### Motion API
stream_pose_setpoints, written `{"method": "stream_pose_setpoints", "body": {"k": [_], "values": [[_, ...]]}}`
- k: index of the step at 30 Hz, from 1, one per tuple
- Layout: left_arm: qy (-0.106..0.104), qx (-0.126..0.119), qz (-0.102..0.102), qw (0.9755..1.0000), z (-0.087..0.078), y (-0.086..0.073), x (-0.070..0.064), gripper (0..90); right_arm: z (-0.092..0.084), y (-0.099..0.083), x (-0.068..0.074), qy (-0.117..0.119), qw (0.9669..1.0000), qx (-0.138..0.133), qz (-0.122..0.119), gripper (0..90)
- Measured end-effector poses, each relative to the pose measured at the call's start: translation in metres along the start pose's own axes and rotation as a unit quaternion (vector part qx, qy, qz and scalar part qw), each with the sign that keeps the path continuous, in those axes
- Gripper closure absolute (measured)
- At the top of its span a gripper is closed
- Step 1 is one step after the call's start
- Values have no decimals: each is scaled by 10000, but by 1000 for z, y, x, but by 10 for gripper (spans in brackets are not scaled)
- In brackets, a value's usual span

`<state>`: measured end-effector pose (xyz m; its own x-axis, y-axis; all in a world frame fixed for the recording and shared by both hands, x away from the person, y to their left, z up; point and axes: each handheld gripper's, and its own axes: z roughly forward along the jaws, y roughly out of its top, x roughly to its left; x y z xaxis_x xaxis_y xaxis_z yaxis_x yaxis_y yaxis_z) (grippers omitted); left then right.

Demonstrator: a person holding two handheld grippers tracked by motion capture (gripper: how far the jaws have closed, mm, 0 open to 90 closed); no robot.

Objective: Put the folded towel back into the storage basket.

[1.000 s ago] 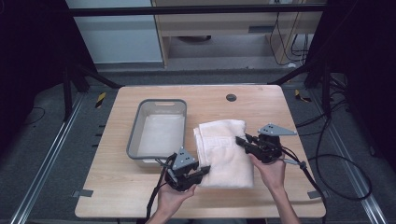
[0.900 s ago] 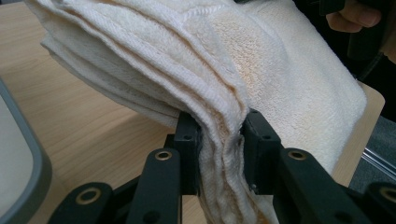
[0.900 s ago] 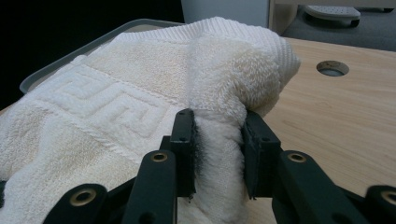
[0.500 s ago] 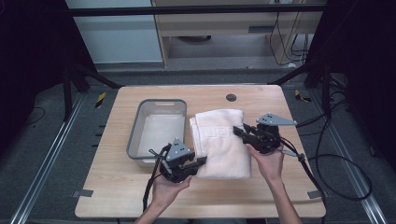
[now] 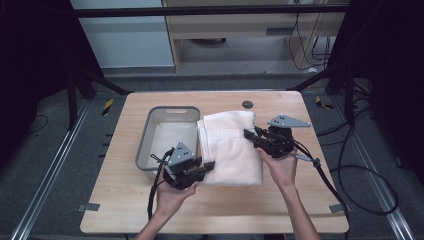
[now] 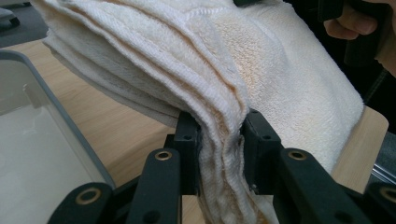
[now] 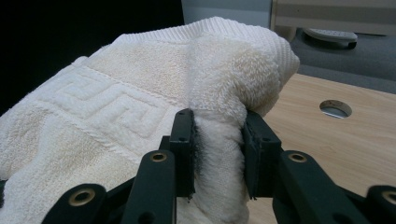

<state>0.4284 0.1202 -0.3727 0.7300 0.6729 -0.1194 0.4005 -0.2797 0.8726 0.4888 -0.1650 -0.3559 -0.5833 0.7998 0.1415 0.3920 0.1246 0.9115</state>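
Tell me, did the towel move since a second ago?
Yes. The towel has moved away from the person and leftward: its far edge now lies beside the table's hole, and its left edge overlaps the grey bin.

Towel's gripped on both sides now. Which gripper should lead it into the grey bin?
Left, probably. The left gripper holds the towel edge right beside the bin; the right gripper holds the far side.
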Motion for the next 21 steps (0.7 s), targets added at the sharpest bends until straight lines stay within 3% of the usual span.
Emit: {"method": "stream_pose_setpoints", "body": {"k": [21], "values": [[210, -123, -159, 9996, -31, 10, 31, 695, 29, 34, 26, 98, 9998, -52, -178, 686]]}}
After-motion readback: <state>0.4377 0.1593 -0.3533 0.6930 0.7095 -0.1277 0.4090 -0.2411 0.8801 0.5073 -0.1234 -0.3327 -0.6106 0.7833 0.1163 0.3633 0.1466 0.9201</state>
